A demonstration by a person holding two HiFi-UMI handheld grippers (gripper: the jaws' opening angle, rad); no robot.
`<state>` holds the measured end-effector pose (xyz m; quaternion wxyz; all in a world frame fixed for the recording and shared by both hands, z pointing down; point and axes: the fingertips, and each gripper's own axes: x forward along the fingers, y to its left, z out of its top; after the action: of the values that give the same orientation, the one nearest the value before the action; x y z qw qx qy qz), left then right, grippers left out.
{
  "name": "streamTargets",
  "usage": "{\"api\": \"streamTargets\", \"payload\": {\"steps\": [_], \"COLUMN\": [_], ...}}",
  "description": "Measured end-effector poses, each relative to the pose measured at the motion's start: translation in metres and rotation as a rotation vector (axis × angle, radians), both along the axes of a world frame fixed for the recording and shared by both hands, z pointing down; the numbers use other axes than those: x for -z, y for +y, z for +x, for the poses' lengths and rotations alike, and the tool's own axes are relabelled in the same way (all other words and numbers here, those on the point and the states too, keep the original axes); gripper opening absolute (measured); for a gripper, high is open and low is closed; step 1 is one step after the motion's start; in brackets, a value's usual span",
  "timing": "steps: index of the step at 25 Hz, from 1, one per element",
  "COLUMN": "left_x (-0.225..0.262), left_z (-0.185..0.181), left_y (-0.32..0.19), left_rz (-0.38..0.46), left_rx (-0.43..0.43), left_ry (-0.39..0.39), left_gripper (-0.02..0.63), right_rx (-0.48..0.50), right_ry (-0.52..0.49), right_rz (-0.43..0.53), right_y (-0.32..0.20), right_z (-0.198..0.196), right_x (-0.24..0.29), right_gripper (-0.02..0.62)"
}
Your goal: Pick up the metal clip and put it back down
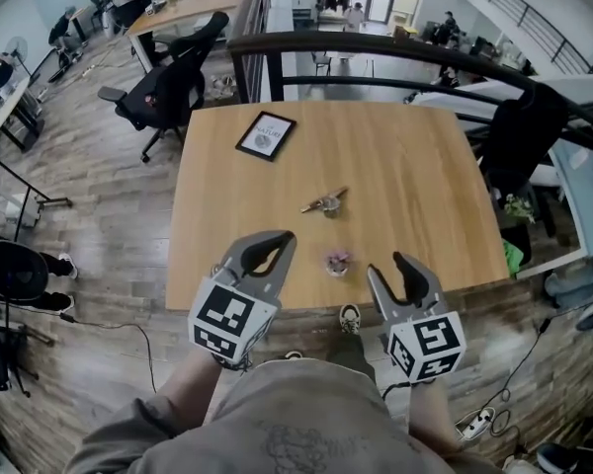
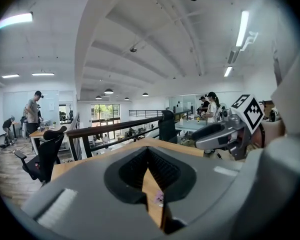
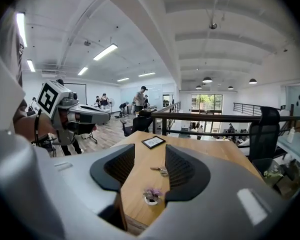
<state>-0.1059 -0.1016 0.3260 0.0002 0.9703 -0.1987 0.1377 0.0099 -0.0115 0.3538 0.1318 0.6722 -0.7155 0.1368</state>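
The metal clip (image 1: 324,202) lies mid-frame on the worktop (image 1: 425,166), beyond both claws. It looks light, stiff and probably slippery, so pinch across its body. The right claw (image 1: 385,265) gapes empty; the left claw (image 1: 283,239) is closed on nothing.

Tables: we count one wooden table (image 1: 425,166).
Metal clips: we count one metal clip (image 1: 325,202).
Framed cards: we record one framed card (image 1: 265,134).
Flower pots: we record one small flower pot (image 1: 337,262).
Grippers: we count two, the left gripper (image 1: 285,237) and the right gripper (image 1: 385,265).
Marker cubes: we count two, one marker cube (image 1: 231,317) per gripper.
Chairs by the table's far left corner: we count one black office chair (image 1: 168,87).
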Motion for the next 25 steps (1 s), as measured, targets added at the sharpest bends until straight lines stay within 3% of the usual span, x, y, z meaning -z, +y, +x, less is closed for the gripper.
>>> {"api": "streamTargets", "payload": {"steps": [15, 25], "left_x": [0.004, -0.012], "left_z": [0.078, 0.091], "left_y": [-0.066, -0.076], "left_rz": [-0.013, -0.028], "left_rx": [0.259, 0.449], "left_ry": [-0.057, -0.095], "left_gripper": [0.002, 0.002], "right_rx": [0.278, 0.494], "right_ry": [-0.008, 0.031], "right_rz": [-0.02, -0.015], "right_y": [-0.107, -0.145], "right_z": [0.098, 0.108], "right_x": [0.002, -0.009], "right_gripper": [0.181, 0.181]}}
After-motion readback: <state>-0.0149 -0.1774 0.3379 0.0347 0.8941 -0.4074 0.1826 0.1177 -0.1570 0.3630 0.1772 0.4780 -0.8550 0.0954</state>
